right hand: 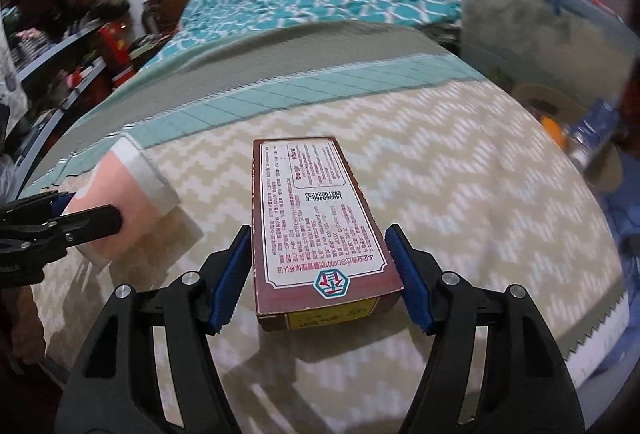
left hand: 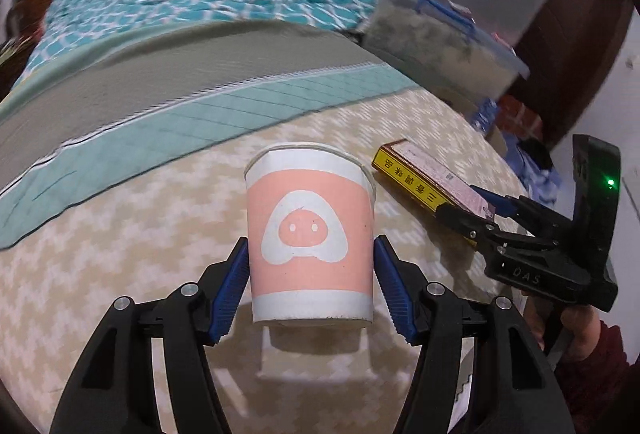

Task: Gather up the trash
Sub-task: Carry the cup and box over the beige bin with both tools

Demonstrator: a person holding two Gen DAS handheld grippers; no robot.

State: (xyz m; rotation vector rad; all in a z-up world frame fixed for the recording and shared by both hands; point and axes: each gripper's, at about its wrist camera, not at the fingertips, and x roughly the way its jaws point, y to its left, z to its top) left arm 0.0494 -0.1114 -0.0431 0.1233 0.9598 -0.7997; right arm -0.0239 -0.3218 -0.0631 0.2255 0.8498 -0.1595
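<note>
A pink and white paper cup (left hand: 310,234) with a pig face stands upright, lifted a little above the patterned table (left hand: 120,294). My left gripper (left hand: 311,284) is shut on its lower half, both blue pads against its sides. The cup also shows in the right wrist view (right hand: 120,194). A flat maroon and yellow carton box (right hand: 316,222) is held between the pads of my right gripper (right hand: 320,276), slightly above the table. The box (left hand: 424,180) and right gripper (left hand: 476,212) also show in the left wrist view.
Stacked clear plastic bins with blue lids (left hand: 460,18) stand at the far right. A bed with a teal patterned blanket (right hand: 312,2) lies beyond the table. A plate with clutter (right hand: 560,114) sits at the table's right edge. Crowded shelves (right hand: 60,46) are at the left.
</note>
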